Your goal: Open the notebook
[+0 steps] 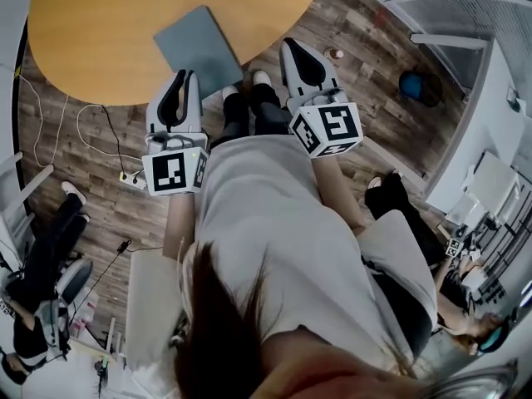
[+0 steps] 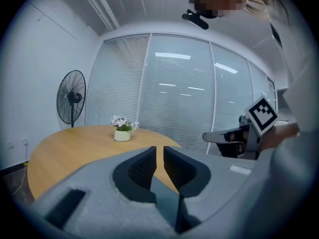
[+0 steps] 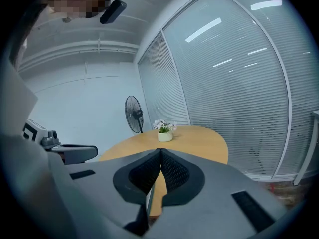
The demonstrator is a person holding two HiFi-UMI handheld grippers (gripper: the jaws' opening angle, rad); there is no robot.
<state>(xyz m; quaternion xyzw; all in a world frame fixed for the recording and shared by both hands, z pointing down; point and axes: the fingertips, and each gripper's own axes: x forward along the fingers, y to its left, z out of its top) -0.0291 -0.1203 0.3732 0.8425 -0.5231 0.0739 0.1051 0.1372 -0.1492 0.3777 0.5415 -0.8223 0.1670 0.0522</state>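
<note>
A closed grey-blue notebook (image 1: pixel 199 48) lies at the near edge of the round wooden table (image 1: pixel 108 32), partly overhanging it. My left gripper (image 1: pixel 184 80) hovers at the notebook's near left corner; in the left gripper view its jaws (image 2: pixel 159 151) stand a narrow gap apart with nothing between them, and a grey-blue surface shows just below. My right gripper (image 1: pixel 293 48) is off the table's edge, to the right of the notebook. Its pads (image 3: pixel 161 151) meet at the tips and hold nothing.
A small white pot of flowers (image 2: pixel 122 133) stands at the table's far side. A standing fan (image 2: pixel 71 101) and a glass wall with blinds are behind it. Cables and a power strip (image 1: pixel 133 179) lie on the wooden floor. Another person (image 1: pixel 41 248) sits at the left.
</note>
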